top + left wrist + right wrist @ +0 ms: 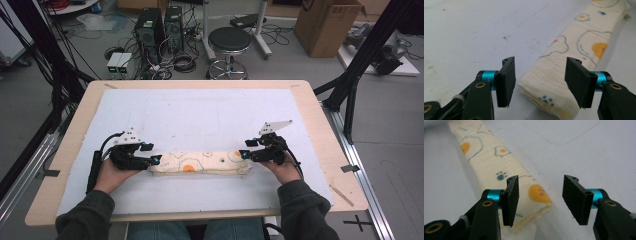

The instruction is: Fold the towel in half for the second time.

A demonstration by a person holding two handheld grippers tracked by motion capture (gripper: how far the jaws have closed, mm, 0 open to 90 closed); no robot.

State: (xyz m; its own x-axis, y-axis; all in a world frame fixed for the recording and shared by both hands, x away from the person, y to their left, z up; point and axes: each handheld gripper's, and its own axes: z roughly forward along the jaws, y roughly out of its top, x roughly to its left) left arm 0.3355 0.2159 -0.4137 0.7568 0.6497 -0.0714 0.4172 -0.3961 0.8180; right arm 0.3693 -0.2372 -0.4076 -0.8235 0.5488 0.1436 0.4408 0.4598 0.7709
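Cloth (pixel 202 162) already folded into a long strip on the tabletop (pixel 320 125), left tongs (pixel 154 160) and right tongs (pixel 244 154) spread, gripping nothing, at its ends; further folding probably remains.

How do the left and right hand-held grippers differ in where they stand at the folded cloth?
The left hand-held gripper straddles its end of the folded cloth, the cloth lying between its pads. The right hand-held gripper sits off the cloth's corner, cloth behind one pad. Both are open, gripping nothing.
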